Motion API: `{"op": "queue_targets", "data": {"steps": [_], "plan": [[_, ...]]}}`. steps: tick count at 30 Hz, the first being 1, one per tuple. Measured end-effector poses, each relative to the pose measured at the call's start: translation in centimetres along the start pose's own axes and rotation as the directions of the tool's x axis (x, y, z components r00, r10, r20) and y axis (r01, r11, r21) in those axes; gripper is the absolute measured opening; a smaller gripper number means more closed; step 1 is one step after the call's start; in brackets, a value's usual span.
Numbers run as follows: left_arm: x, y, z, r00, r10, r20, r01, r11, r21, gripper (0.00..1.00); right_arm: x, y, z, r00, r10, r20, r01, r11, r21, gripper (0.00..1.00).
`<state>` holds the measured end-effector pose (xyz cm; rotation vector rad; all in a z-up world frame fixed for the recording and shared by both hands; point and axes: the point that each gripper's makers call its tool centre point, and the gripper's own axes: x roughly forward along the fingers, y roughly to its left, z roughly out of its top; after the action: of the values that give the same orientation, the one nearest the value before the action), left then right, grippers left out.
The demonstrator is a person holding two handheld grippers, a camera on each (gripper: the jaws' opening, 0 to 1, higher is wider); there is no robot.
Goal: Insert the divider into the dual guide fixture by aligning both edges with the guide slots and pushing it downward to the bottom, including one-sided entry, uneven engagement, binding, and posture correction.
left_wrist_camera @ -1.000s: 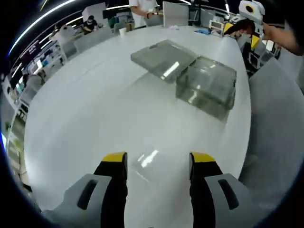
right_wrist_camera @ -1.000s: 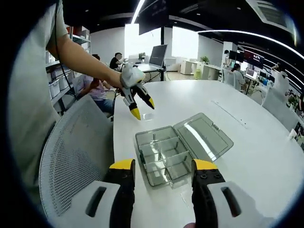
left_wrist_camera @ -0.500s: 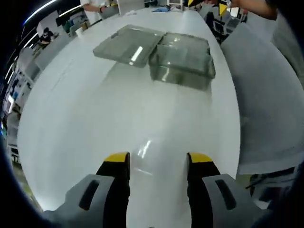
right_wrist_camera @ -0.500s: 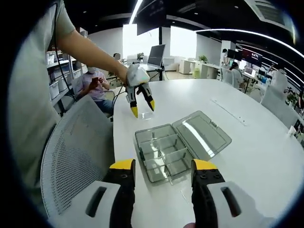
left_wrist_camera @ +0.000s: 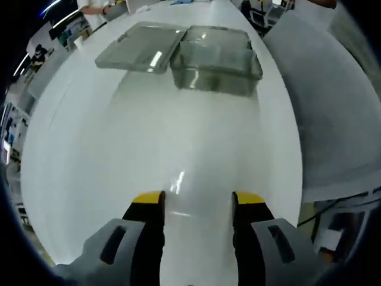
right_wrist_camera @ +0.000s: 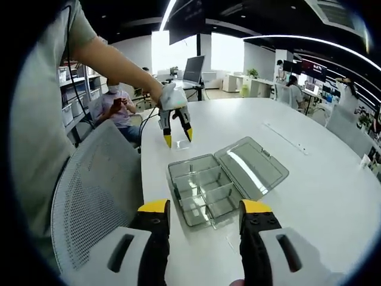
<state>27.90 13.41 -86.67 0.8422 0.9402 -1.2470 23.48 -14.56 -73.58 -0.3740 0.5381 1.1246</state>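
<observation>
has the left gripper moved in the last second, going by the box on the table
Yes. In the right gripper view the left gripper has swung its jaws from slanting to pointing down, hovering just beyond the clear box on the table.

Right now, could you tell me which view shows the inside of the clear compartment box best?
The right gripper view: it looks down into the clear compartment box, so its inner dividers and open lid show. The left gripper view catches the same box from a low side angle, far up the white table, with the compartments hard to make out.
</observation>
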Motion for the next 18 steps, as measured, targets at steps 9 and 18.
{"op": "queue_targets", "data": {"steps": [9, 18], "plan": [[0.04, 0.70, 0.17, 1.000, -0.006, 0.008, 0.006, 1.000, 0.001, 0.33, 0.01, -0.04, -0.16, 1.000, 0.001, -0.003, -0.001, 1.000, 0.002, 0.42], [0.16, 0.42, 0.33, 1.000, -0.013, -0.002, 0.013, 1.000, 0.023, 0.31, 0.01, -0.23, -0.16, 1.000, 0.003, -0.004, -0.003, 1.000, 0.006, 0.42]]}}
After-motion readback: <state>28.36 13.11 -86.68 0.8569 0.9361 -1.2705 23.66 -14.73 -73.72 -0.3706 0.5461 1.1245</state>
